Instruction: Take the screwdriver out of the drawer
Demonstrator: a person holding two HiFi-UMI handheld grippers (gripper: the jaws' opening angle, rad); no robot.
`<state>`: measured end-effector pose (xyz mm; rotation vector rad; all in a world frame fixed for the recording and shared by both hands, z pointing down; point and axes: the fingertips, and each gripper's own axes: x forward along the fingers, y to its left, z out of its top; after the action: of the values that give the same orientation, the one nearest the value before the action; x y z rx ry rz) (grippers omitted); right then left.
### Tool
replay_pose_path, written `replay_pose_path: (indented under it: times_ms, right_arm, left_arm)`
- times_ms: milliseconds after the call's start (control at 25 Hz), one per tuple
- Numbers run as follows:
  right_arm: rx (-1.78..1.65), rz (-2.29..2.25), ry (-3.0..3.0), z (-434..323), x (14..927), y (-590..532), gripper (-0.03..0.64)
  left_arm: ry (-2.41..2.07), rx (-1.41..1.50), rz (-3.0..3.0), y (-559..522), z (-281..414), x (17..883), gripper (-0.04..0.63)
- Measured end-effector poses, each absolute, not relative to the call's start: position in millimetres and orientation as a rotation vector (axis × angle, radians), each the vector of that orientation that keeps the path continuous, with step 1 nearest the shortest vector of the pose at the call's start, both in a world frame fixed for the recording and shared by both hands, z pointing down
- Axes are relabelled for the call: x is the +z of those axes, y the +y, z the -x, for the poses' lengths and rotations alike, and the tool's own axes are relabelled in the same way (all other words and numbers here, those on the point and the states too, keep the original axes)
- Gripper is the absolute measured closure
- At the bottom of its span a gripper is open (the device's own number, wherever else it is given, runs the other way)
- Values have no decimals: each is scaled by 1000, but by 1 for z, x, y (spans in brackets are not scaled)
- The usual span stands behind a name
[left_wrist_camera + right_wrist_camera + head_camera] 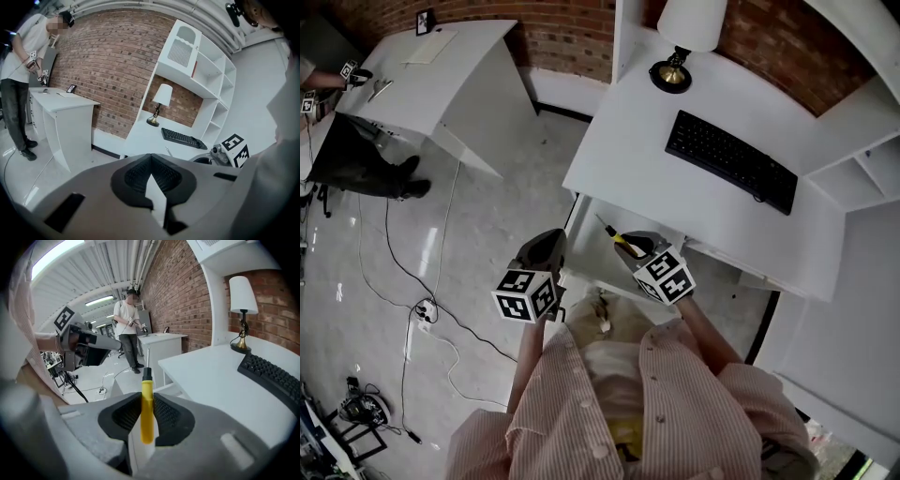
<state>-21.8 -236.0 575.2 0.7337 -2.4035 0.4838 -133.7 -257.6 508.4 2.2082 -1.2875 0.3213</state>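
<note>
A screwdriver with a yellow handle, black collar and thin metal shaft stands upright between the pads of my right gripper, which is shut on the handle. In the head view the screwdriver is held in the right gripper above the open white drawer under the desk. My left gripper hangs just left of the drawer. In its own view the left gripper has its pads together with nothing between them.
The white desk carries a black keyboard and a lamp. Shelves rise at its right. A second white desk stands at the far left with a person beside it. Cables lie on the floor.
</note>
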Motion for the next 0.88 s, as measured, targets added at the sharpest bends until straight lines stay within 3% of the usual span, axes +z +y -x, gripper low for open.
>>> replay_pose_path:
  times_ms: [880]
  right_arm:
    - [463,-1264,-2711,-19,438,-263,535]
  left_arm:
    - [-1430,122,-2359,-265,147,422,595]
